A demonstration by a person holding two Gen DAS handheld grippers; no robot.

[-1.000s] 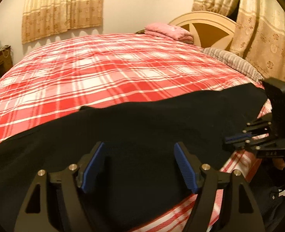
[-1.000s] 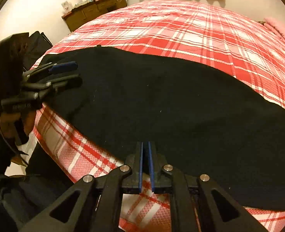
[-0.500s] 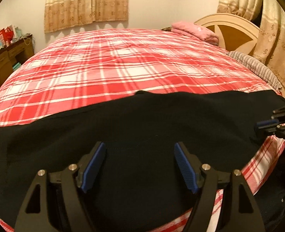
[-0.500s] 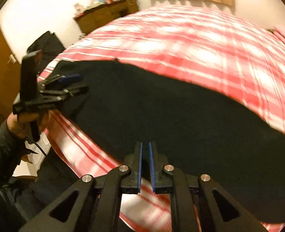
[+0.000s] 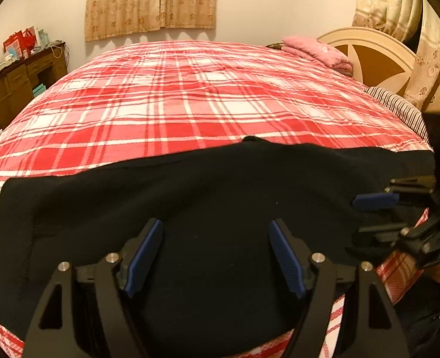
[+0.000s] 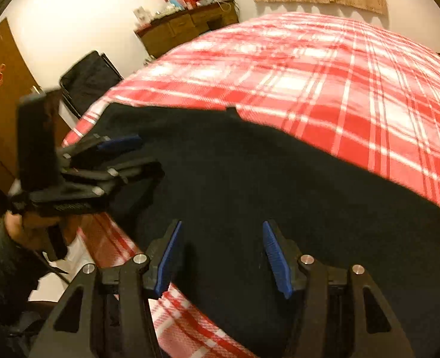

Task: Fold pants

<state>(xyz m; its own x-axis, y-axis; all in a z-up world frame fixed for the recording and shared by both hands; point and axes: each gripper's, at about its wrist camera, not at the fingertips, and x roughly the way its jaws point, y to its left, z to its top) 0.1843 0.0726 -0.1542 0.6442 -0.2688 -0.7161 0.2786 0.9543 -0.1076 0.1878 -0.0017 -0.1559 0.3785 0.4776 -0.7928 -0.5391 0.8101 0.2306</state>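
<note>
Pants (image 5: 220, 208): black, spread flat across the near side of the bed, long axis running side to side, near edge hanging just over the bed's rim; seemingly already doubled leg on leg, though the dark cloth hides the layers.
Handling: soft, limp, light; likely a thick knit or fleece that sags wherever lifted and clings a little to the cover. No risk of breakage.
Where to hold: at the hemmed end (image 5: 14, 226) on the left and the opposite end by the right rim, pinching every layer at the corners so the fold carries over evenly.
Left gripper (image 5: 217, 256): fingers wide apart, hovering over the middle of the cloth, nothing between them.
Right gripper (image 6: 220, 256): fingers just opened from nearly closed, now about half apart, over the near edge, gripping nothing.
Bed (image 5: 190, 95): red and white plaid cover, smooth and broad, ample room beyond the pants for folding.
Room: folded pink cloth (image 5: 315, 50) by the cream headboard (image 5: 375, 56); beige curtains (image 5: 151, 0); cluttered wooden dresser (image 5: 17, 86) against the wall.
</note>
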